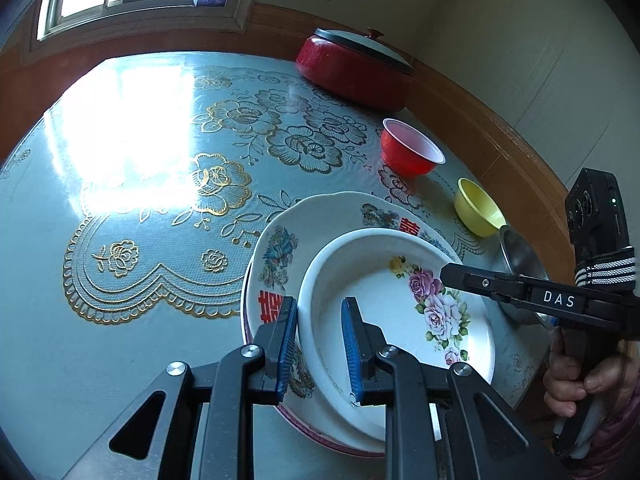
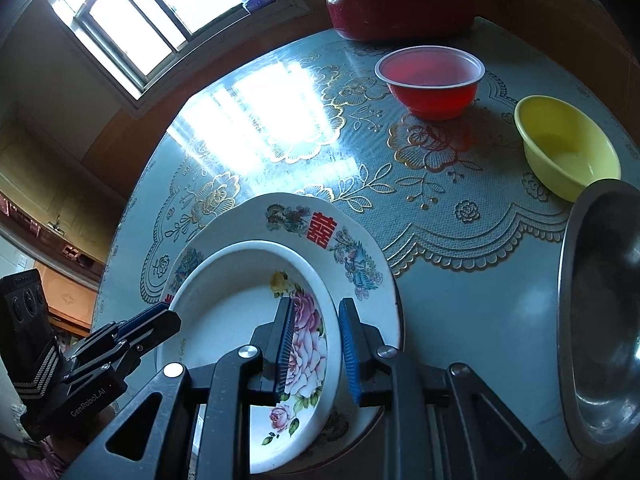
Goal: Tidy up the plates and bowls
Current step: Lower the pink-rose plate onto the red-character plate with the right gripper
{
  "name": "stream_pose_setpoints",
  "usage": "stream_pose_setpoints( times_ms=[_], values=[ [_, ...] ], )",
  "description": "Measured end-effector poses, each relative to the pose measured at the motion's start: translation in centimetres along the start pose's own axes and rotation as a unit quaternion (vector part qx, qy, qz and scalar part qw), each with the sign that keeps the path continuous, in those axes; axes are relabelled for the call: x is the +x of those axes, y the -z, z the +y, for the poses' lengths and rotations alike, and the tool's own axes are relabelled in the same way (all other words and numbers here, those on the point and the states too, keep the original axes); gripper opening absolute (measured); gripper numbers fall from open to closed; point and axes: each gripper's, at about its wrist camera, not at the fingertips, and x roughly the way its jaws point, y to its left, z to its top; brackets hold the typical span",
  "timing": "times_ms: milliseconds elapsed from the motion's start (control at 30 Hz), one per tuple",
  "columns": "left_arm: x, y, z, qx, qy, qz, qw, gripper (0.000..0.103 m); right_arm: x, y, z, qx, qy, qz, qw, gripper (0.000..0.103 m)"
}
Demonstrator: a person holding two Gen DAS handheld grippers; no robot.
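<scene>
At the table's [image 1: 120, 340] near edge we find a rose dish [image 1: 384, 320] stacked on a larger plate [image 1: 320, 216]. Left gripper [image 1: 320, 344] and right gripper [image 2: 314, 354] each straddle the dish's rim at opposite sides, jaws parted, not yet pinching. We judge the dish glazed, stiff, slippery and breakable; hold the rim squarely. Red bowl [image 2: 430, 84], yellow bowl [image 2: 568, 148] and steel bowl [image 2: 600, 312] await along the right edge.

Plates: two [image 2: 352, 248] [image 2: 240, 304]. Bowls: three [image 2: 430, 80] [image 2: 568, 148] [image 2: 600, 312]. Pot: one [image 2: 400, 4].
</scene>
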Motion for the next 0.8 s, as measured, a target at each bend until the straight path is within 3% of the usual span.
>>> stream_pose_setpoints(
  times_ms=[233,367,800],
  values=[
    [-0.5,-0.3,0.3,-0.011,-0.002,-0.011,0.9999,0.023,0.1,-0.2,0.4,-0.001,-0.005,-0.013,1.000,0.030],
    [-1.1,-0.3,0.0,-0.003,0.000,-0.024,0.9997,0.023,-0.1,-0.4,0.3,0.002,0.003,-0.021,1.000,0.040],
    [-1.3,0.7,0.8,-0.009,-0.003,-0.010,0.9999,0.022,-2.2,0.0,-0.4,-0.020,0.017,-0.016,1.000,0.039]
  ],
)
